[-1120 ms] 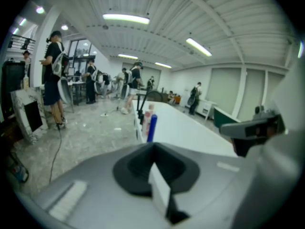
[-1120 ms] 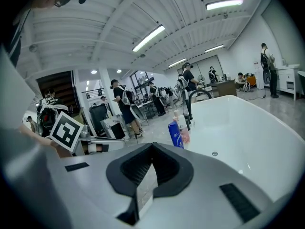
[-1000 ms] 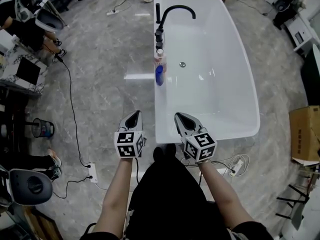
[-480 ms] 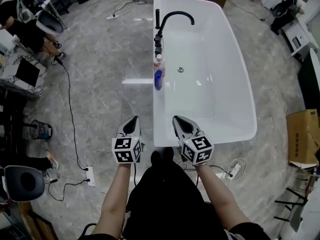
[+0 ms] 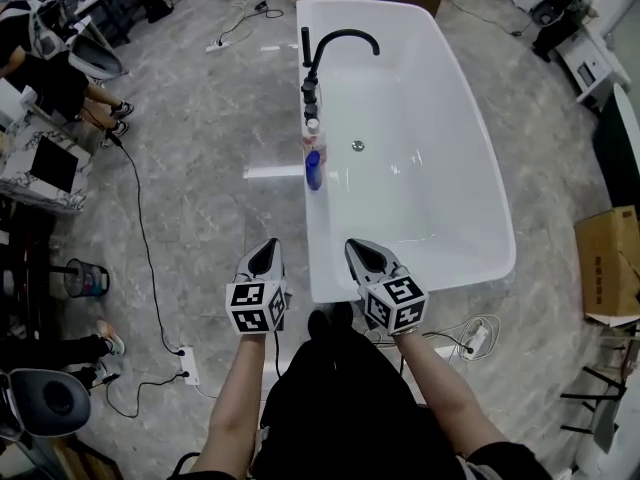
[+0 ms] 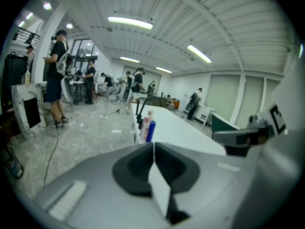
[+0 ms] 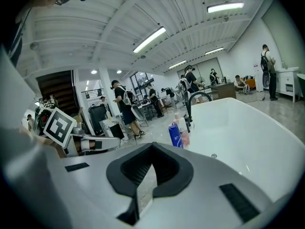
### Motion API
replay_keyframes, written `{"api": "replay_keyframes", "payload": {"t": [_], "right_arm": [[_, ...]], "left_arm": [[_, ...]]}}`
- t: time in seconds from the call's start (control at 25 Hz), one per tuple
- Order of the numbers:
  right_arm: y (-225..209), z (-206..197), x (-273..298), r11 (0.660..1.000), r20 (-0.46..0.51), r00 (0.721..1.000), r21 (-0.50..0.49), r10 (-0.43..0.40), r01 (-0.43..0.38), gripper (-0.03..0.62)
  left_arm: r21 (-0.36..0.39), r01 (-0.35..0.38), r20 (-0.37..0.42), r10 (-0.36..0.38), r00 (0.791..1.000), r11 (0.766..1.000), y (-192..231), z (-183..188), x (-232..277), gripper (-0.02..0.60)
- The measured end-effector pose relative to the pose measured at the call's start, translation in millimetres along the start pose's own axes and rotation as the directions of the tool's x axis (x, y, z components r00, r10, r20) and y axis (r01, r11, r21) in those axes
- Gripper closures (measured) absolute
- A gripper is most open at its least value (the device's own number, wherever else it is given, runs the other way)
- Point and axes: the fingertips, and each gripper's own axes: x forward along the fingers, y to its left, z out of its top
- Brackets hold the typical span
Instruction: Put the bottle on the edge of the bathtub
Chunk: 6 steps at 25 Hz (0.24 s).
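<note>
blue bottle (image 5: 314,169) stands on the bathtub (image 5: 430,274) rim beside a pink bottle (image 5: 312,138).

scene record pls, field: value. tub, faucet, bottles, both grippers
bathtub: white, standing on a grey floor
faucet: black, on the tub's left rim
pink bottle: upright on the left rim, just nearer than the faucet
blue bottle: upright on the left rim, beside the pink bottle, on its near side
left gripper: shut, empty, near the tub's near end
right gripper: shut, empty, near the tub's near end
</note>
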Motion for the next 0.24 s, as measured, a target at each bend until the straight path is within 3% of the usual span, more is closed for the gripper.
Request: {"api": "replay_keyframes", "payload": {"t": [0.24], "right_arm": [[0.6, -1.9, 5.6, 1.000, -0.002, 1.000, 0.011, 0.010, -0.010, 0.592]], "left_arm": [[0.014, 0.008, -0.008, -0.008, 1.000, 1.000, 1.4, 0.8, 6.6, 0.568]]}}
